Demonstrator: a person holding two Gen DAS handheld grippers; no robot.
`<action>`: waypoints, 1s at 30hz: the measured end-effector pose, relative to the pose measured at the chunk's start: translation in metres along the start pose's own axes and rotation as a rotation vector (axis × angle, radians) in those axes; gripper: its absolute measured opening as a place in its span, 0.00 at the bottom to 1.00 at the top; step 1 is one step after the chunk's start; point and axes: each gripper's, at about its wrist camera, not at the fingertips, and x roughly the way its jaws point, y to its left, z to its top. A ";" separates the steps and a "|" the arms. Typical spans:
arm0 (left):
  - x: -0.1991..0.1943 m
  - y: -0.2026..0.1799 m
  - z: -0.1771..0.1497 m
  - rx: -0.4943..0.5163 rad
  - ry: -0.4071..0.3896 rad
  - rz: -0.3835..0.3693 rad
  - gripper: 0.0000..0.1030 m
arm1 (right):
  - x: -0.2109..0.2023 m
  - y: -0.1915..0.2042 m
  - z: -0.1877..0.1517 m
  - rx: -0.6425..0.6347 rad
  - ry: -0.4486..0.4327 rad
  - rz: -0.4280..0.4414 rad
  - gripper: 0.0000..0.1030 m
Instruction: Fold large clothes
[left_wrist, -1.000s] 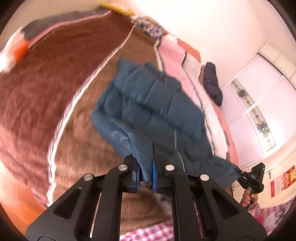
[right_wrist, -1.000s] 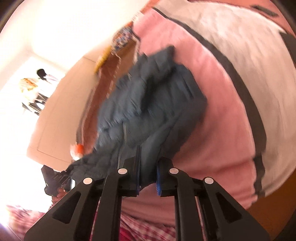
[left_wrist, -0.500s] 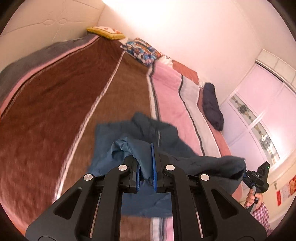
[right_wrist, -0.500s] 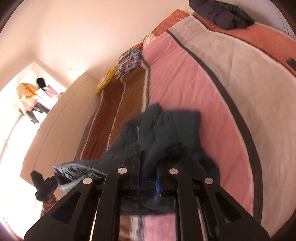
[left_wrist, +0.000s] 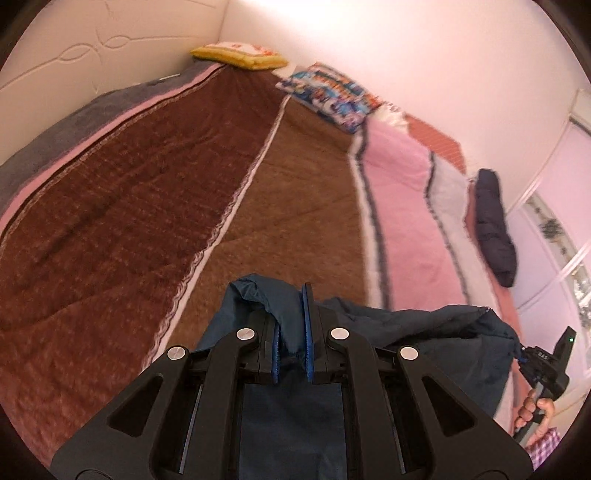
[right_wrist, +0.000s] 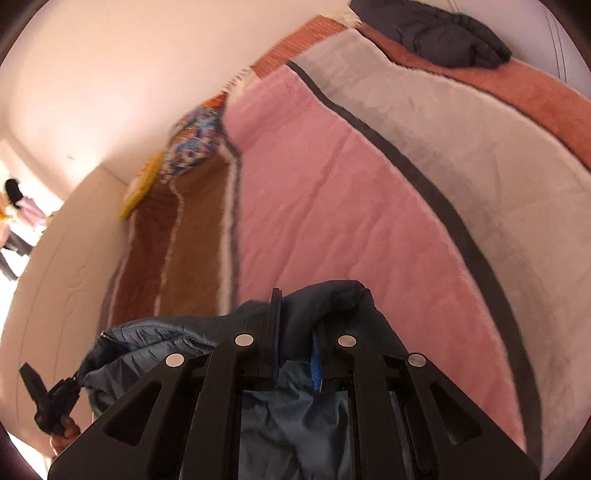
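A dark blue puffer jacket (left_wrist: 406, 332) hangs in the air between my two grippers, above the near edge of the bed. My left gripper (left_wrist: 291, 325) is shut on one corner of the jacket. My right gripper (right_wrist: 295, 332) is shut on the other corner of the jacket (right_wrist: 155, 339). The right gripper also shows at the far right of the left wrist view (left_wrist: 543, 365), and the left gripper at the lower left of the right wrist view (right_wrist: 55, 402). Most of the jacket hangs below the fingers, out of sight.
The bed is covered by a brown blanket (left_wrist: 147, 206) on the left and a pink and white blanket (right_wrist: 351, 206) on the right. A yellow pillow (left_wrist: 240, 55) and a patterned pillow (left_wrist: 328, 96) lie at the head. A dark folded garment (left_wrist: 493, 229) lies at the bed's right edge.
The jacket lay spread on the bed a second ago. Both grippers have lifted it and pulled it back, so it now hangs off the bed surface between them.
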 end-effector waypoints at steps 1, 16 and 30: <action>0.011 0.000 0.001 -0.001 0.008 0.011 0.09 | 0.012 -0.003 0.000 0.011 0.006 -0.010 0.13; 0.084 0.025 -0.018 -0.129 0.108 0.057 0.20 | 0.075 -0.029 -0.008 0.095 0.098 0.010 0.39; -0.008 0.027 -0.013 -0.075 -0.028 0.044 0.62 | -0.020 -0.024 -0.040 -0.042 -0.029 -0.027 0.76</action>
